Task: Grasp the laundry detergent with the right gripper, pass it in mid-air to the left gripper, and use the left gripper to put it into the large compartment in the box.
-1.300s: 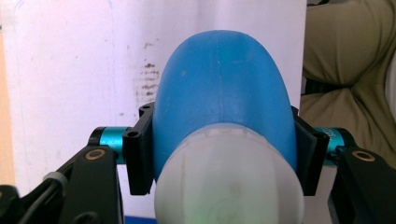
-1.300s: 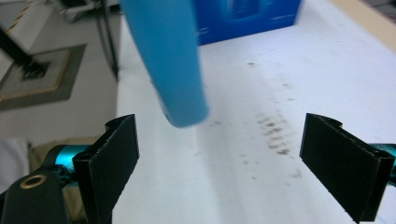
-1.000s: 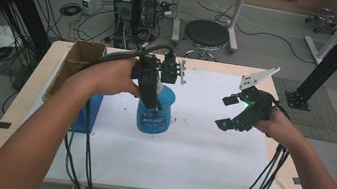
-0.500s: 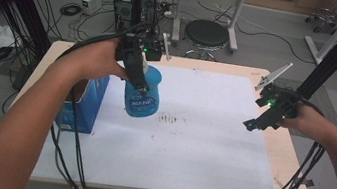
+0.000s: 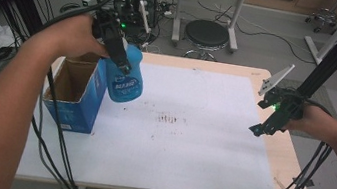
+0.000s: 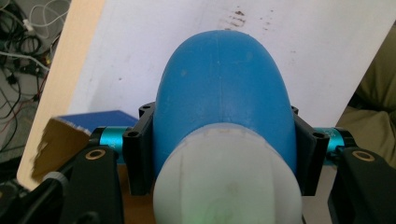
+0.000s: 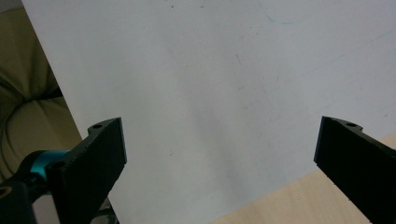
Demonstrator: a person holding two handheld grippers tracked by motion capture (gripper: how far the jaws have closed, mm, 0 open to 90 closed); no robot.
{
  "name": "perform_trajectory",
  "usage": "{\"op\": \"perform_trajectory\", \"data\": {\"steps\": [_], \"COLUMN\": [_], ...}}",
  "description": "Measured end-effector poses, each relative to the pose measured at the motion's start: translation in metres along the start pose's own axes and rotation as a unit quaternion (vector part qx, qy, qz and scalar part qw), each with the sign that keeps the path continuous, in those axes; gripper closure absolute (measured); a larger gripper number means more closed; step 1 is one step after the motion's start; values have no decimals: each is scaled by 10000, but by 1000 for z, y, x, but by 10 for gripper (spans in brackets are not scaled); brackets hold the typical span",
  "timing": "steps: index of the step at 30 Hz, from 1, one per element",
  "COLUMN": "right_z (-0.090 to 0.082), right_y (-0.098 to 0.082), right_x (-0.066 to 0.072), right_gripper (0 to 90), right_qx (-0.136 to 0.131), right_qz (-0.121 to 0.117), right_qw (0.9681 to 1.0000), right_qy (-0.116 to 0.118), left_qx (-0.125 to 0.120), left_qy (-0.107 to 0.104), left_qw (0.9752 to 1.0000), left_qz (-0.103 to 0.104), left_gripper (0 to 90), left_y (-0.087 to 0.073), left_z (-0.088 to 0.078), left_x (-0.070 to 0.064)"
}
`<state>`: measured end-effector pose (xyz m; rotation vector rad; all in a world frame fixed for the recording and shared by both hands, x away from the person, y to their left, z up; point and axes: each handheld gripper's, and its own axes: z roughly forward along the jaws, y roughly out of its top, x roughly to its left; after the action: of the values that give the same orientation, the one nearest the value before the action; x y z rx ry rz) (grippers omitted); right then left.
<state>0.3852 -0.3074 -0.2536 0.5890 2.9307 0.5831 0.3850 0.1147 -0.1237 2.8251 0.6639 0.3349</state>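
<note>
My left gripper (image 5: 119,62) clamps the blue bottle (image 5: 126,75), lifted clear of the table (image 5: 221,68) beside the open box (image 5: 74,105) at the left edge. My right gripper (image 5: 264,126) hangs with jaws wide apart, holding nothing, over the right edge. The white mat (image 5: 189,143) between them lies bare.

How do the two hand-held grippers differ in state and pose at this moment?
The left hand-held gripper is shut on a blue plastic bottle with a white cap; the right hand-held gripper stands wide open with nothing between its jaws. The left is raised beside the open blue cardboard box; the right hangs low at the white mat's right edge. Both have black jaws and trailing cables.
</note>
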Motion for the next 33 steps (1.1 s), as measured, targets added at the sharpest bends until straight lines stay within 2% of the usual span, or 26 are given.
{"op": "perform_trajectory", "data": {"steps": [3,4,5,8,13,19,22,27,33], "right_z": [-3,-3,-5,-6,-8,-7,-7,-9,-8], "right_y": [-1,-1,-3,-2,0,2,1,1,2], "right_x": [0,0,0,1,2,3,2,3,3], "right_gripper": [13,13,13,13,13,13,13,13,13], "right_qx": [-27,-27,-36,-24,-31,-16,-14,-39,-30], "right_qz": [-24,-24,-28,-29,-66,-125,-106,-107,-114], "right_qw": [10000,10000,10000,10000,10000,9999,9999,9999,9999], "right_qy": [5,5,-21,-9,-19,12,6,-3,-17], "left_qx": [-27,-27,-94,-70,-170,-262,-316,-229,-140], "left_qy": [41,41,83,149,196,318,366,525,602], "left_qw": [9997,9997,9990,9983,9971,9944,9926,9905,9897], "left_qz": [-243,-243,-432,-556,-713,-977,-1112,-1252,-1293], "left_gripper": [381,381,381,381,381,381,381,381,382], "left_y": [-8,-8,-16,-24,-38,-59,-68,-81,-90], "left_z": [-12,-12,-22,-30,-42,-61,-65,-63,-57], "left_x": [7,7,13,17,21,31,35,43,49]}}
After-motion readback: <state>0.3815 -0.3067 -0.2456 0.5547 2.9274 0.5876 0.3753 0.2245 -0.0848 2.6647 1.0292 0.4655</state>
